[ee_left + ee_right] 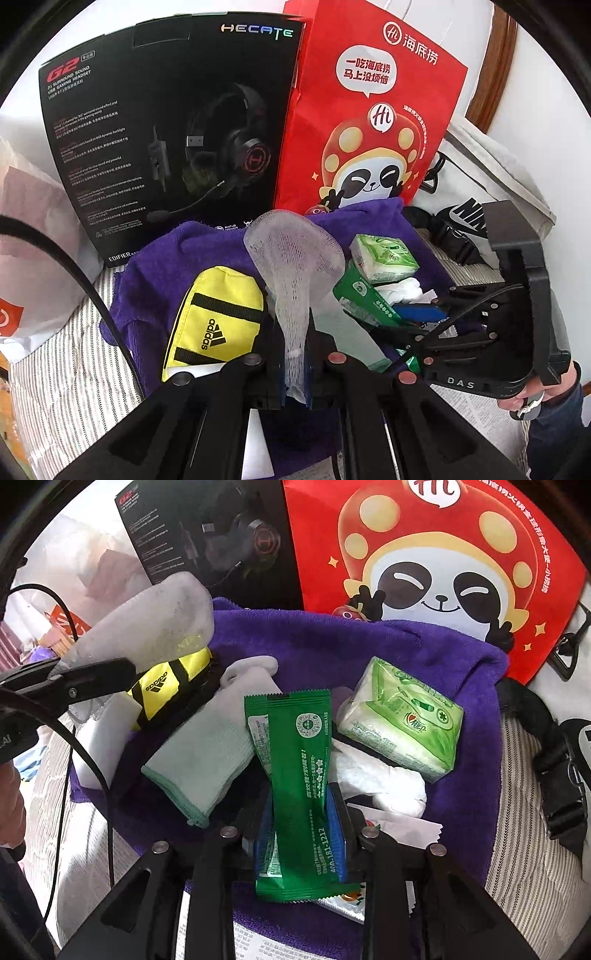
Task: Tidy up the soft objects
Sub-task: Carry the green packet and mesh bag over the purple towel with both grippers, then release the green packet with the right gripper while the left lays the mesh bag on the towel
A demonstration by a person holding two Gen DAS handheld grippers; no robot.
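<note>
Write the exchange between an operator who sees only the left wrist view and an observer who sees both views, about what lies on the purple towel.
Operator: What is in the right gripper?
Observer: A green sachet lies lengthwise between the right gripper's fingers. I cannot tell whether the pads press on it.
Operator: My white mesh sock blocks the middle. What is behind it?
Observer: A pale glove with a green hem lies on the purple towel, touching the sachet's left side.

My claws [295, 354] are black plastic with round metal screws, blue pads [334, 812], and a trailing black cable [74, 266].
</note>
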